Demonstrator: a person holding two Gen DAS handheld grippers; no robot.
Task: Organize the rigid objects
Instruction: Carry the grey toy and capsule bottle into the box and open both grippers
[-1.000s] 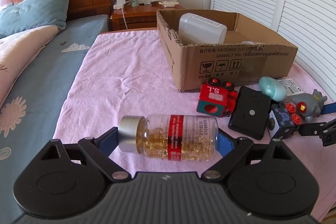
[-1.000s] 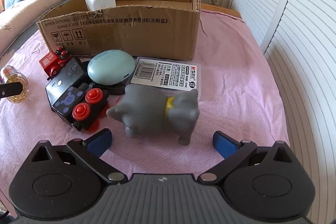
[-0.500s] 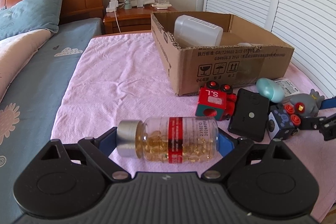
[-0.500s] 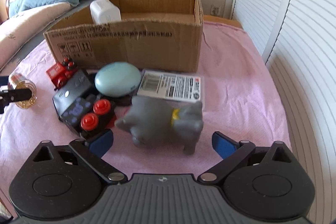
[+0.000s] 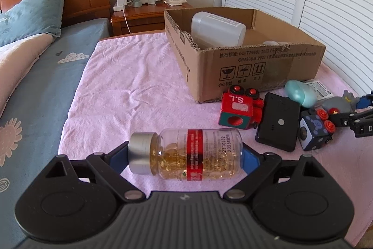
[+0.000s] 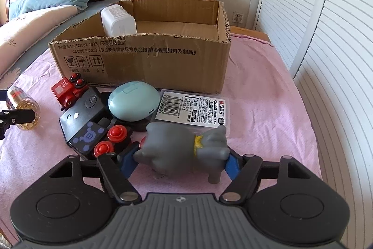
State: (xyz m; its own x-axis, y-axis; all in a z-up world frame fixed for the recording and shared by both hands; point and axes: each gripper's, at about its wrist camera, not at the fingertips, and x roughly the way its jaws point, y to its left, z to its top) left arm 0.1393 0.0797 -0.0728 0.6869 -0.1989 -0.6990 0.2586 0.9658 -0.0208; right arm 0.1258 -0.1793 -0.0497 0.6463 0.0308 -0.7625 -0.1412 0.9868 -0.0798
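My left gripper (image 5: 185,156) is shut on a clear capsule bottle (image 5: 186,153) with a silver cap and red label, held sideways above the pink cloth; it also shows in the right wrist view (image 6: 23,106). My right gripper (image 6: 179,161) is shut on a grey toy animal (image 6: 186,146) with a yellow collar, lifted slightly off the cloth. The open cardboard box (image 5: 268,60) (image 6: 149,57) stands beyond both and holds a white plastic jar (image 5: 216,30) (image 6: 117,21).
On the pink cloth (image 5: 130,90) in front of the box lie a red toy block (image 5: 237,111), a black device (image 5: 277,120), a dark cube with red buttons (image 6: 98,137), a teal oval case (image 6: 132,102) and a labelled flat pack (image 6: 193,109). Blue bedding lies left; white louvred doors stand right.
My right gripper closed onto the grey toy animal and raised it. My left gripper lifted the capsule bottle higher and closer to the box.
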